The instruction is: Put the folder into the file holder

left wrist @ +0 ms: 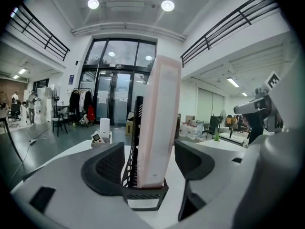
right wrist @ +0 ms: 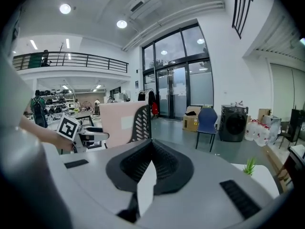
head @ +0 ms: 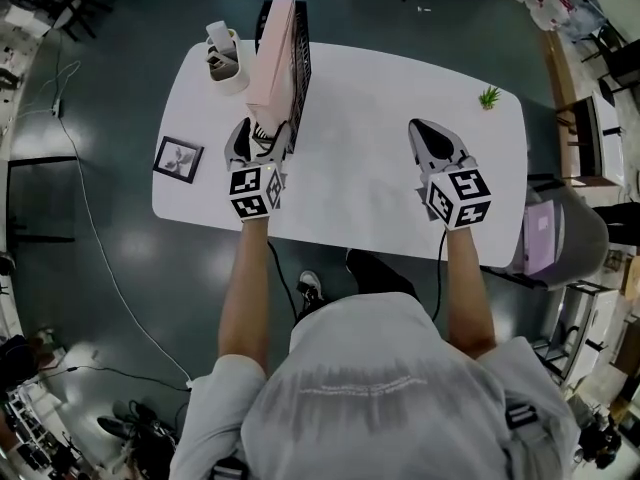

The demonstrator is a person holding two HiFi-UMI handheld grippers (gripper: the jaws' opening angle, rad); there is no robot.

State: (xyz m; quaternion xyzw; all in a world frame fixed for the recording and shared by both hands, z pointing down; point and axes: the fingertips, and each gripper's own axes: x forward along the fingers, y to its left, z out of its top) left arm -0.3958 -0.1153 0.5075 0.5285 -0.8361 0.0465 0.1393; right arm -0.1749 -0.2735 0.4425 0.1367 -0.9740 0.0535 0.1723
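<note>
Left gripper (left wrist: 150, 168) wide astride folder (left wrist: 159, 123) in holder (left wrist: 143, 197); right gripper (right wrist: 151, 149) closed, empty. Folder likely light, stiff: grip its edge.

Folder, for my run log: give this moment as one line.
folder: upright in file holder | left tool: open, straddling folder | right tool: shut, apart

Nothing here reads as a word or number. The cube (head: 250, 193) on the left gripper (head: 262, 136) and the one (head: 460, 198) on the right gripper (head: 418, 128) bear only black-and-white square patterns. The print across the shirt (head: 380, 388) is too faint, and the label (left wrist: 153, 175) on the folder (left wrist: 159, 118) too blurred.
</note>
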